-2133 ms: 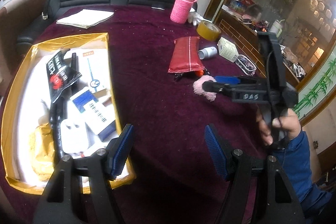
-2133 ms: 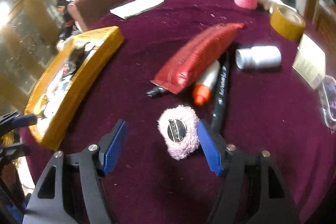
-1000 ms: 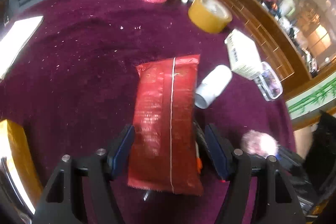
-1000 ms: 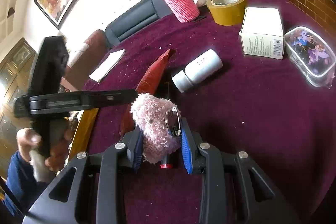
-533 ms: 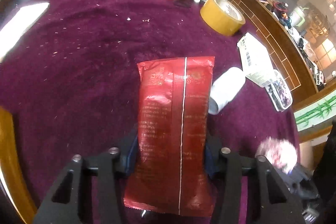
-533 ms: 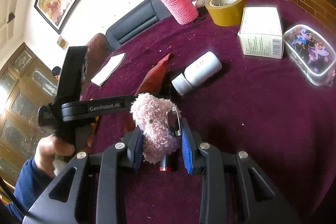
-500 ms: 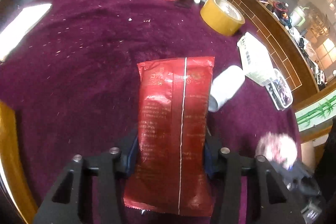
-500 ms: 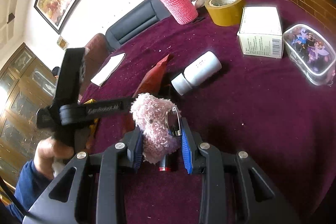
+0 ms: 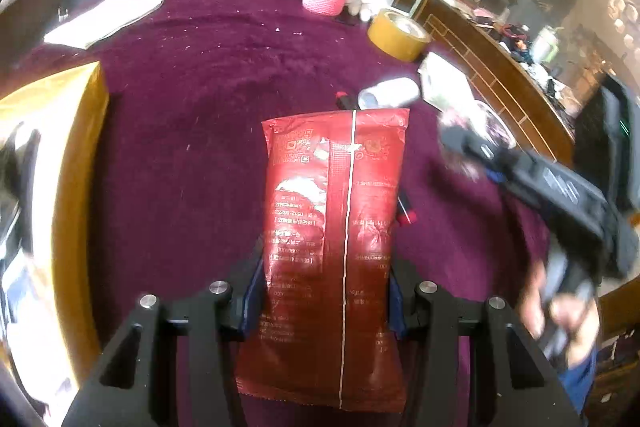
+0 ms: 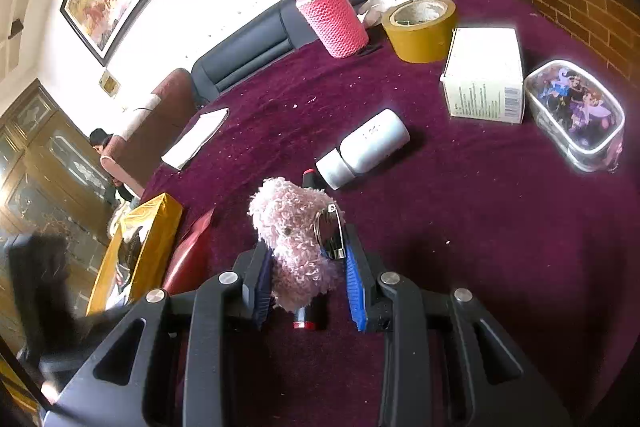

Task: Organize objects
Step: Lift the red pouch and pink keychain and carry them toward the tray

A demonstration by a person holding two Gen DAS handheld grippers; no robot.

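My left gripper (image 9: pixel 320 297) is shut on a red foil packet (image 9: pixel 334 227) and holds it above the maroon tablecloth (image 9: pixel 200 115). My right gripper (image 10: pixel 308 283) is shut on a pink fluffy pom-pom with a metal clip (image 10: pixel 296 239), lifted off the cloth. The gold-rimmed tray (image 9: pixel 76 195) holding several items lies at the left in the left wrist view and also shows in the right wrist view (image 10: pixel 152 239). The right gripper appears blurred at the right of the left wrist view (image 9: pixel 520 171). The red packet shows edge-on in the right wrist view (image 10: pixel 188 259).
On the cloth lie a white bottle (image 10: pixel 364 147), a black and red pen (image 10: pixel 306 315), a white box (image 10: pixel 484 75), a clear case with cartoon figures (image 10: pixel 576 111), a tape roll (image 10: pixel 420 27), a pink knitted bottle (image 10: pixel 332 15) and papers (image 10: pixel 196 137).
The left gripper has closed on the red packet and lifted it back toward the tray. The right gripper still holds the pom-pom and has shifted left toward the tray.
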